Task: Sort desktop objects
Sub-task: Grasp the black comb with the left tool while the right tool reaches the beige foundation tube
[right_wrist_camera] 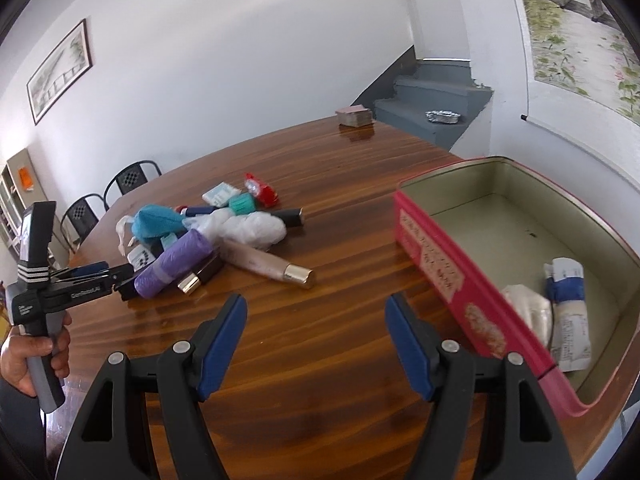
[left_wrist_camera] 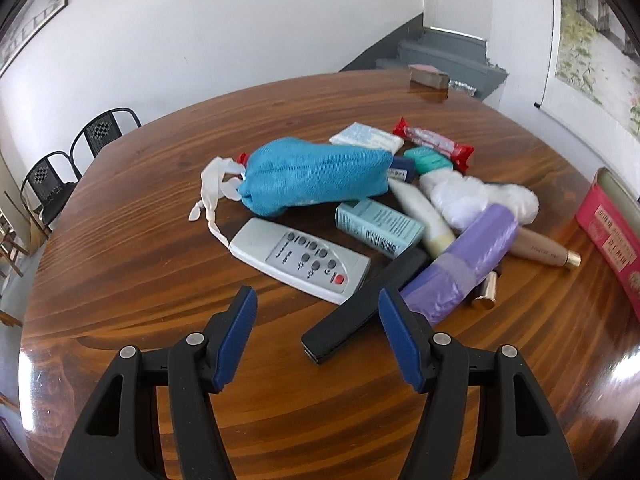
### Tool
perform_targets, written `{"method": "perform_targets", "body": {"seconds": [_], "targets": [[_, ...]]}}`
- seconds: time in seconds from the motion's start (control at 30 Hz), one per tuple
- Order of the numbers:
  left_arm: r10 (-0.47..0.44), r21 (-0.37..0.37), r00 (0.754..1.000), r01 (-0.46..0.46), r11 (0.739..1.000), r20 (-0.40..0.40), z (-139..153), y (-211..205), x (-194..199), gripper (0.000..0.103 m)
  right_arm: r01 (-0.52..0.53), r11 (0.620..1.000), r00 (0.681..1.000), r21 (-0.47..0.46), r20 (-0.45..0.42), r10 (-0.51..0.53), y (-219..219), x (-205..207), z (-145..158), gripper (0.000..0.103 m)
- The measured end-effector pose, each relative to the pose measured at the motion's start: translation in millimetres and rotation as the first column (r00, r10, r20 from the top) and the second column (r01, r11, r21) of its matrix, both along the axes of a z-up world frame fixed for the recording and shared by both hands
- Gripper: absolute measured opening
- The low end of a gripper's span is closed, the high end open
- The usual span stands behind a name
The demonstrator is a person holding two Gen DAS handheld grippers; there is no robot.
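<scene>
Your wooden table (left_wrist_camera: 140,220) carries everything. On its right side stands the red tin (right_wrist_camera: 432,256), lid off; inside, against the near wall, lie a white bundle (right_wrist_camera: 528,312) and a white roll with a blue band (right_wrist_camera: 568,304), just beside each other.

Well apart from the tin, the pile sits toward the table's middle. The blue cloth pouch (left_wrist_camera: 312,180) with its white drawstring lies at the far left of the heap. Nearer you, the grey remote (left_wrist_camera: 300,260) rests flat beside a long black clip (left_wrist_camera: 360,304). The purple roll of bags (left_wrist_camera: 464,264) lies across the black clip's far end, with a crumpled white plastic bag (left_wrist_camera: 480,200) just behind it. A teal box (left_wrist_camera: 380,226) touches a cream tube (left_wrist_camera: 424,216).

Your left gripper (left_wrist_camera: 318,302) hangs above the near end of the pile, jaws wide apart and gripping nothing. Your right gripper (right_wrist_camera: 316,308) hangs over bare wood between pile and tin, equally wide and empty.
</scene>
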State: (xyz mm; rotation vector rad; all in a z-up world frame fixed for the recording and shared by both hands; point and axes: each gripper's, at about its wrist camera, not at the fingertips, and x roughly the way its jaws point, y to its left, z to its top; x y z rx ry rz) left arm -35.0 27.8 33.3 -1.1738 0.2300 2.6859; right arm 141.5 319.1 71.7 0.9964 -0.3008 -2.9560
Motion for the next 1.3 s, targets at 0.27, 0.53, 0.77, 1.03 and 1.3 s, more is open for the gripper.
{"method": "perform_targets", "body": {"seconds": [0.27,0.53,0.77,1.03,1.3], "targets": [[-0.031,0.002,0.997,0.031,1.000,0.065,-17.4,9.5,-1.1,0.067,-0.002,1.000,1.000,-0.010,0.012,0.002,-1.2,-1.5,-4.0,0.075],[-0.153,0.017,0.983,0.152,0.988,0.106,-21.6,33.4,20.6,0.067,0.006,1.000,1.000,-0.025,0.015,-0.006,3.4,-1.8,-6.0,0.075],[-0.253,0.049,0.964,0.250,0.967,0.081,-10.1,51.6,41.6,0.067,0.004,1.000,1.000,-0.031,0.016,-0.003,3.3,-1.9,-7.5,0.075],[-0.179,0.006,0.982,0.179,0.984,0.064,-14.5,41.6,26.6,0.067,0.002,1.000,1.000,-0.030,0.015,-0.001,3.8,-0.9,-7.6,0.075],[-0.159,-0.039,0.985,0.162,0.986,0.067,-23.5,33.4,25.7,0.067,-0.016,1.000,1.000,-0.023,0.024,0.016,-0.9,-3.9,-7.6,0.075]]}}
